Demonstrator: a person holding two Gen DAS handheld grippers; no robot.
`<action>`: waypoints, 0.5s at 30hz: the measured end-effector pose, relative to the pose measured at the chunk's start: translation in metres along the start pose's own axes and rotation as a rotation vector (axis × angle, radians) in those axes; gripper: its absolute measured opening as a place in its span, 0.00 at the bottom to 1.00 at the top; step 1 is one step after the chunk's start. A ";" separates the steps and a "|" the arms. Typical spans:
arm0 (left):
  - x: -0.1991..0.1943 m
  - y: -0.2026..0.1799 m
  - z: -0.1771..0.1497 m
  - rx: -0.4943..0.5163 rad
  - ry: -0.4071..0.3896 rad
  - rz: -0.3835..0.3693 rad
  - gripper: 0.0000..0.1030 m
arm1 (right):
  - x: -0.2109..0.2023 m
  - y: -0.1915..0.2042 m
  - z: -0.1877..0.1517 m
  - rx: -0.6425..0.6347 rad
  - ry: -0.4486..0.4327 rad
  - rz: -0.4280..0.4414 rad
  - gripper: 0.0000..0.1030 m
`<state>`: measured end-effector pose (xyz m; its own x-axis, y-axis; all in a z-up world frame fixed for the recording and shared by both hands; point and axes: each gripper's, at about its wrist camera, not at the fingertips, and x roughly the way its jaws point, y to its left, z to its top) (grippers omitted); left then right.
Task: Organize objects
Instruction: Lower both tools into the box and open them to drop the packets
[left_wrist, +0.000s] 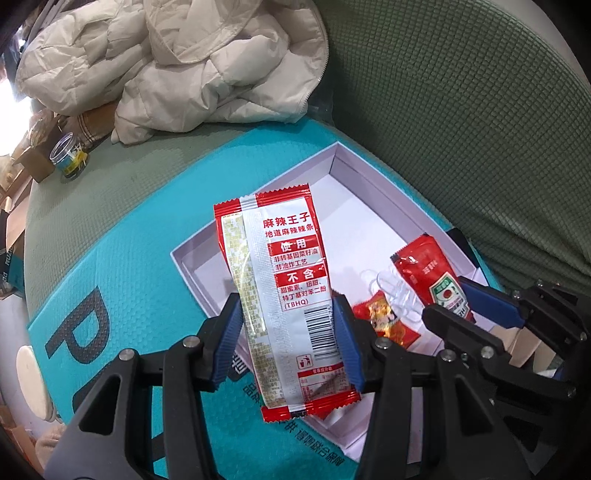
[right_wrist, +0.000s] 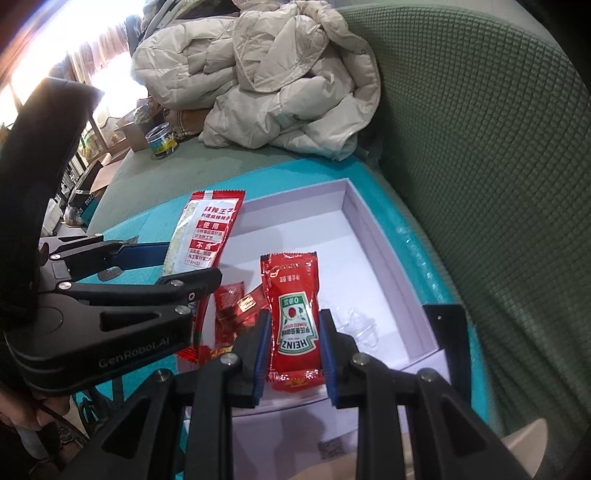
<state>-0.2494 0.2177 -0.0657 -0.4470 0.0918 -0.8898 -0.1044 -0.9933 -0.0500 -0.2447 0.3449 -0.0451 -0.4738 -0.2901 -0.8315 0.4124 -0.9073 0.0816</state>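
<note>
Left gripper (left_wrist: 291, 339) grips a snack packet (left_wrist: 280, 288); right gripper (right_wrist: 293, 354) grips a ketchup sachet (right_wrist: 293, 314). Both packets point lengthwise away from the jaws, over the white box (right_wrist: 384, 236) just below.

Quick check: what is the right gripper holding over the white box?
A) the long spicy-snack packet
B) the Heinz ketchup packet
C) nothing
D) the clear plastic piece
B: the right gripper has both blue pads pressed on the Heinz ketchup packet above the white box; the long snack packet sits in the left gripper.
</note>
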 end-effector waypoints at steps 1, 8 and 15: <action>0.000 0.000 0.001 -0.002 -0.001 -0.004 0.46 | 0.000 -0.001 0.001 0.000 -0.001 0.002 0.24; 0.012 0.003 0.004 -0.019 0.016 -0.014 0.46 | 0.009 -0.003 0.003 -0.029 -0.016 0.007 0.24; 0.036 0.002 0.004 -0.008 0.074 -0.007 0.46 | 0.030 -0.010 -0.005 -0.004 0.008 -0.022 0.24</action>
<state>-0.2698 0.2188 -0.0960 -0.3788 0.0938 -0.9207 -0.1001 -0.9932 -0.0600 -0.2591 0.3463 -0.0738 -0.4766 -0.2676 -0.8374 0.4053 -0.9122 0.0609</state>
